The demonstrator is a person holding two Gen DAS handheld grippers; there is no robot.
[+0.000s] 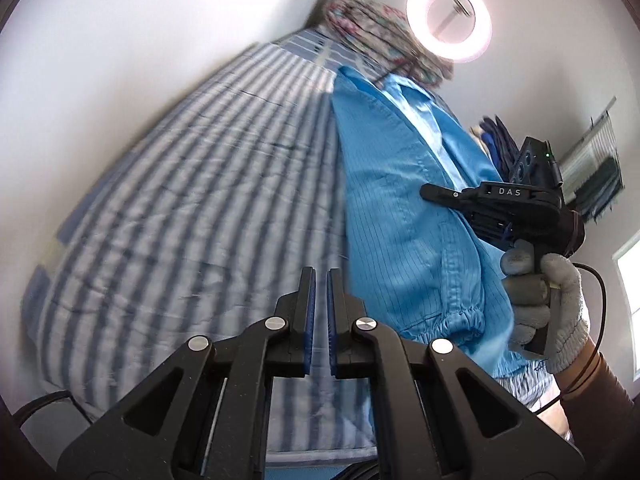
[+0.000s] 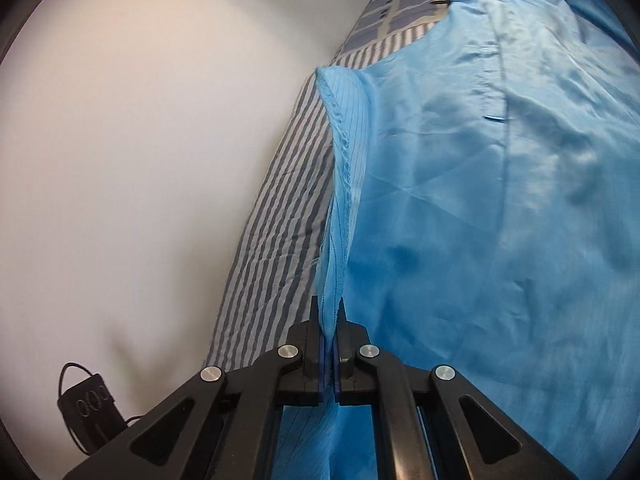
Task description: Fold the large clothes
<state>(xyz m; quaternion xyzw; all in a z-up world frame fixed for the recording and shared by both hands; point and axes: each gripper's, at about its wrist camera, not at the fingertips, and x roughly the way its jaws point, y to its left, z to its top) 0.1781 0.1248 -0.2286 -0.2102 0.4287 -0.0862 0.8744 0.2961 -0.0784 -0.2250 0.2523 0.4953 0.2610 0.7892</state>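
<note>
A large light-blue garment (image 1: 400, 200) with thin dark pinstripes lies along the right side of a striped bed (image 1: 180, 200). Its elastic cuff (image 1: 452, 320) faces me. My left gripper (image 1: 321, 280) hangs over the stripes just left of the garment, shut, with nothing between its blue pads. A gloved hand (image 1: 552, 300) holds my right gripper (image 1: 430, 193) over the garment. In the right wrist view the right gripper (image 2: 329, 312) is shut on a raised fold of the garment's (image 2: 480, 200) frayed edge, which rises off the striped bed (image 2: 280, 200).
A lit ring light (image 1: 449, 20) stands at the bed's far end beside a floral bundle of cloth (image 1: 372, 28). Dark blue clothes (image 1: 496, 140) lie beyond the garment. A window (image 1: 630, 300) is at the right. A black box with a cable (image 2: 86, 404) sits by the white wall.
</note>
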